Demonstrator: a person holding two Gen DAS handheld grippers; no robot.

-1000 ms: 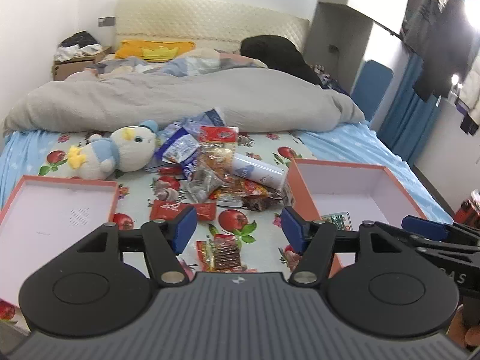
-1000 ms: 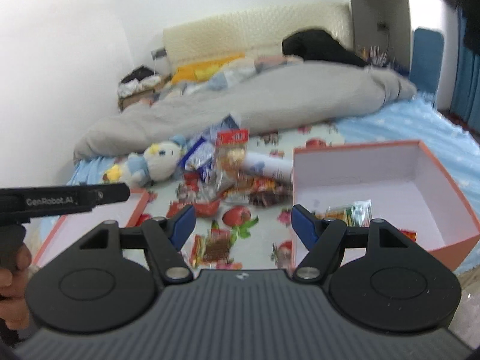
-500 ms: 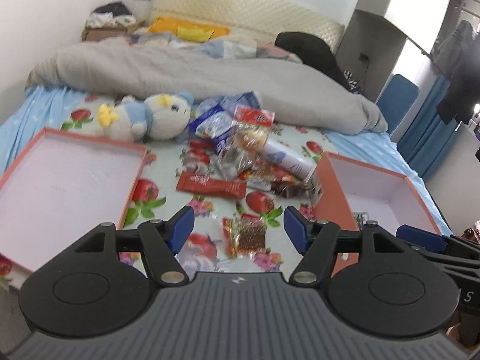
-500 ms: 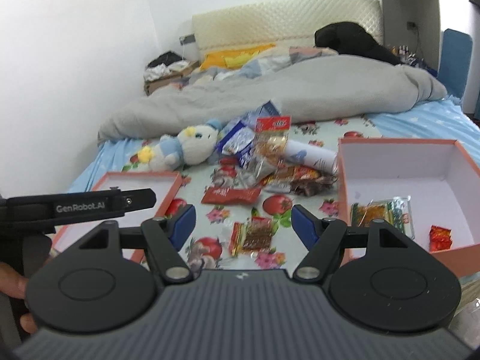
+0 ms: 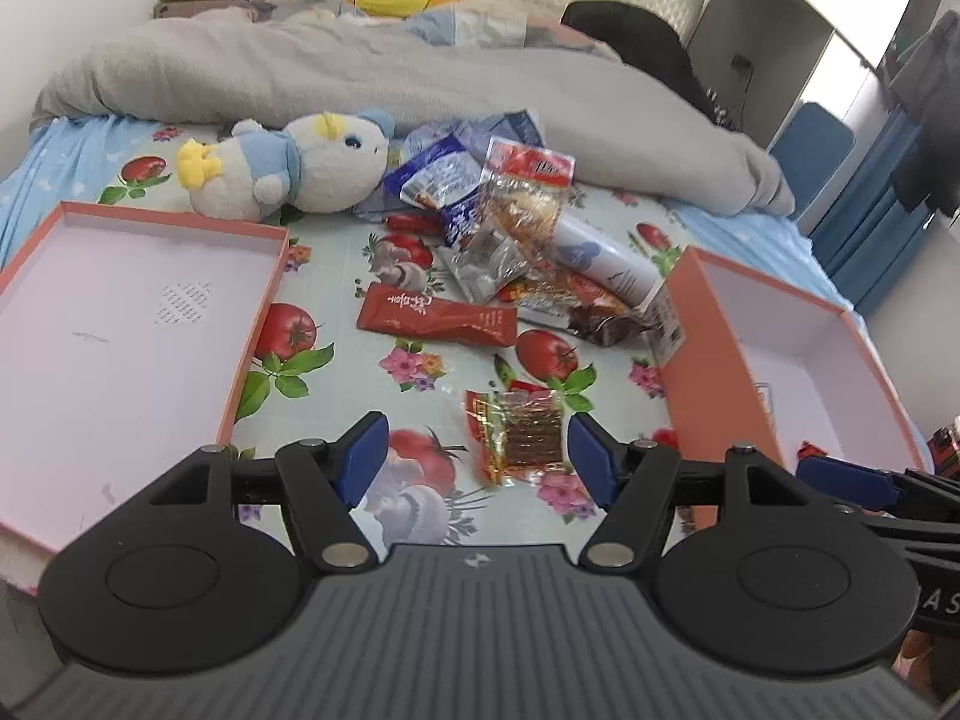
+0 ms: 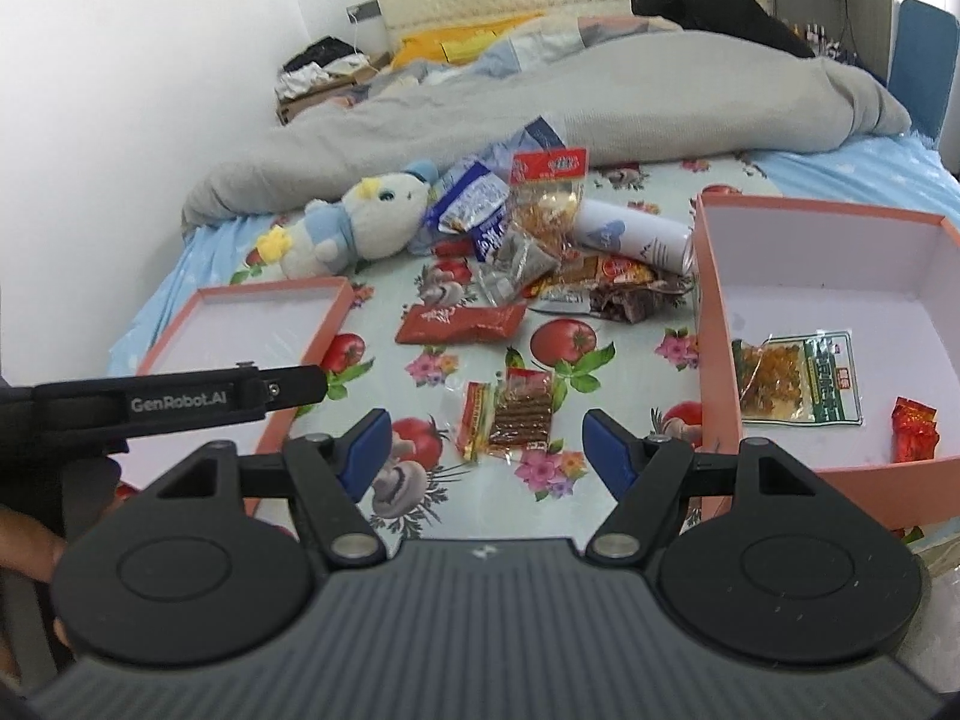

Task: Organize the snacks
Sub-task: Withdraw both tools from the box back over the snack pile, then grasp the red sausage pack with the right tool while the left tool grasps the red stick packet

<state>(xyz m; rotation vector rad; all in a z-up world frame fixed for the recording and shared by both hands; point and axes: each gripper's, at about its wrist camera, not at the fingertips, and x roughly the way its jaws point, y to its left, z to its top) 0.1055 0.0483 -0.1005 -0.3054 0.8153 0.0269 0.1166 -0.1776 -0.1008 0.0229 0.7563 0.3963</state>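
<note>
A grey duvet point(image 5: 372, 78) fills the upper frame. The shallow pink lid point(image 5: 120, 324) lies at left and the deeper pink box point(image 6: 840, 276) at right, holding a green-labelled snack bag point(image 6: 798, 384). A snack pile point(image 5: 516, 240) sits centre. The left gripper point(image 5: 471, 459) and right gripper point(image 6: 487, 450) both hang released, empty, framing a small red-edged packet point(image 5: 519, 438) at lower centre.

Fruit-print bed point(image 5: 336, 354), snack pile point(image 5: 510, 240), plush toy point(image 5: 288, 168), two orange boxes point(image 5: 126, 324), grey duvet point(image 5: 360, 78)
</note>
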